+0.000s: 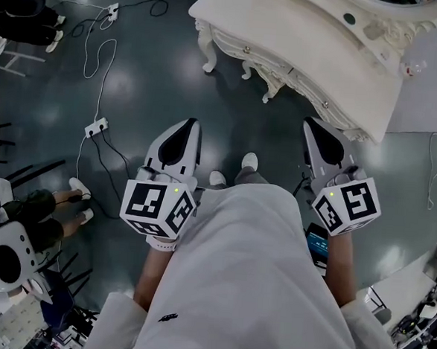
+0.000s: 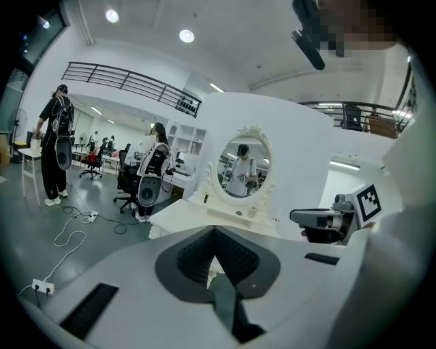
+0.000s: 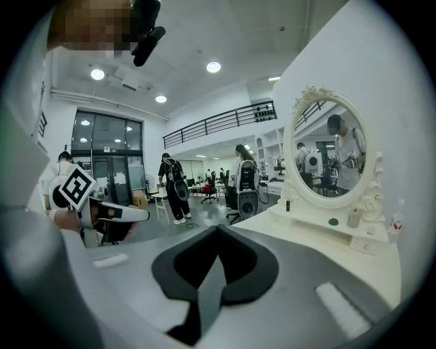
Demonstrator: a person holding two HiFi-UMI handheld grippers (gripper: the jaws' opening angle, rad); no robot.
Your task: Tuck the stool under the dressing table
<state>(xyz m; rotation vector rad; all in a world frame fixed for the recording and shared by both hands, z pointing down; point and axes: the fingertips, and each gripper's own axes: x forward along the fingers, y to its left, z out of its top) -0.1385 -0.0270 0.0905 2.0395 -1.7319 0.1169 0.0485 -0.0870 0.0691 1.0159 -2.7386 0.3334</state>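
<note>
The white carved dressing table stands ahead of me on the grey floor, its oval mirror upright on top. No stool shows in any view. My left gripper and right gripper hang side by side in the air in front of my white garment, both pointing at the table and short of its front edge. The left gripper has its jaws together with nothing in them. The right gripper is likewise shut and empty. The table top lies beyond both tips.
A power strip and cables trail over the floor at the left. A seated person and dark chairs are at the lower left. Two people stand in the room beyond. Desks with gear sit at the lower right.
</note>
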